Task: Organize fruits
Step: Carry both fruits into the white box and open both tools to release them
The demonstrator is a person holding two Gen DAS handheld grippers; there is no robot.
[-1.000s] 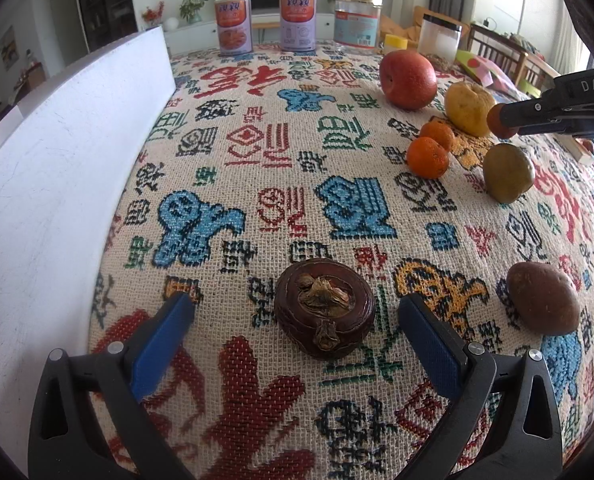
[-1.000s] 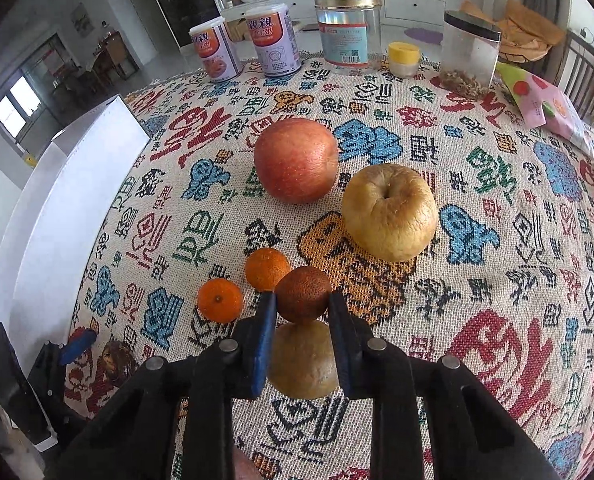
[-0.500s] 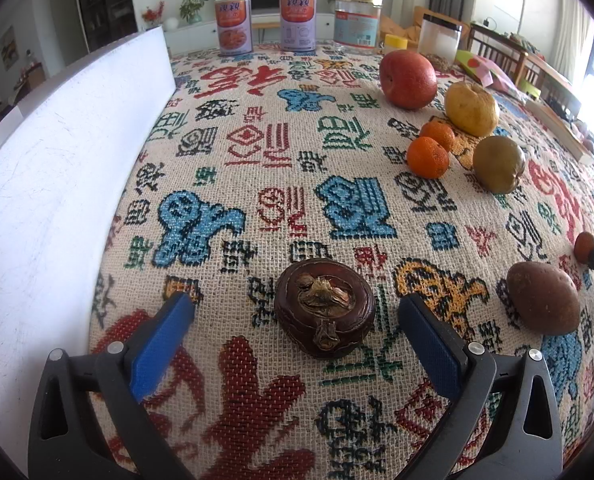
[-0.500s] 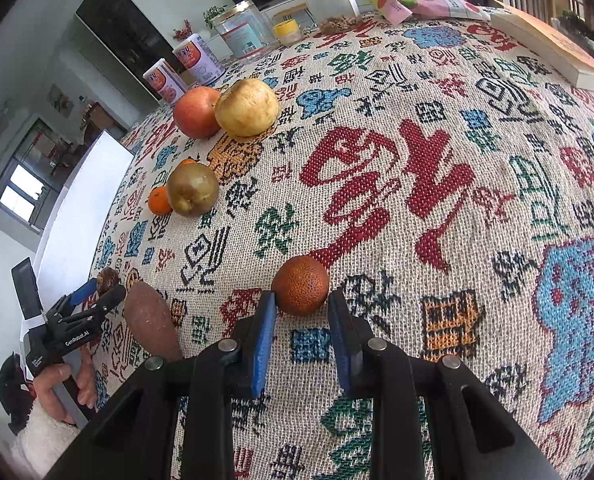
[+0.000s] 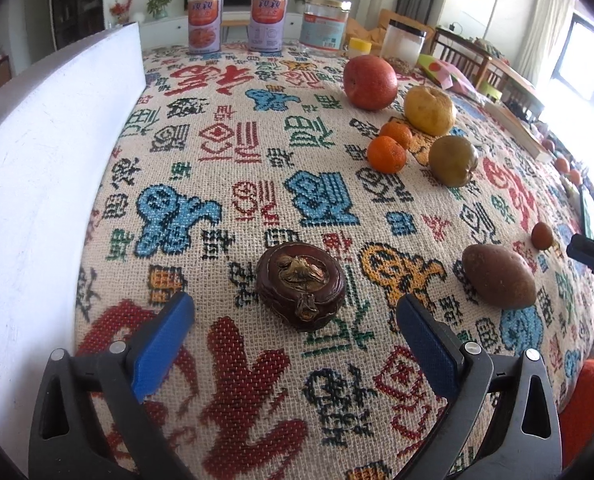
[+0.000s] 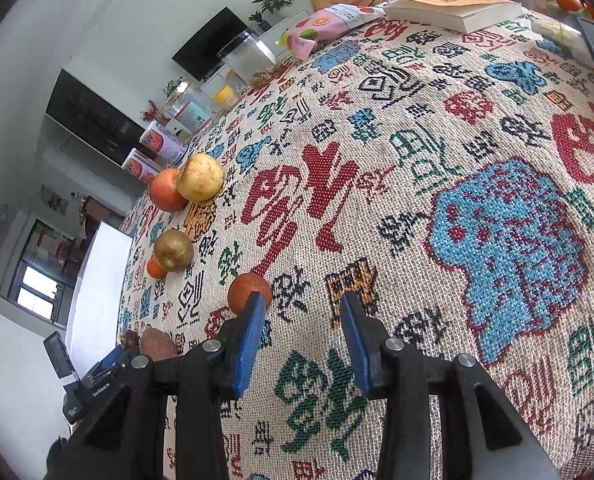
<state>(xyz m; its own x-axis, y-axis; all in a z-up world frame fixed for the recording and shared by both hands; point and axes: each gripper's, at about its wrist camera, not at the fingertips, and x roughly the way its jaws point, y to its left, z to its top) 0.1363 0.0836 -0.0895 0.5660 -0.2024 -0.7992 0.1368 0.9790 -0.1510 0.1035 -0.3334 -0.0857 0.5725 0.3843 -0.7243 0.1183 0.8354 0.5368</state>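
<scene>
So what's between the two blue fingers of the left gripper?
The dark brown, round dried fruit sits on the patterned woven cloth just ahead of the open left gripper, untouched, in the left wrist view.

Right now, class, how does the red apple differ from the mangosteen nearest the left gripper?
The red apple is bright red and smooth; the mangosteen is dark brown-purple with a dried leafy cap. The apple is larger and rounder; the mangosteen is squat. The apple sits far back beside a yellow pear; the mangosteen lies alone. Both rest on the patterned cloth.
</scene>
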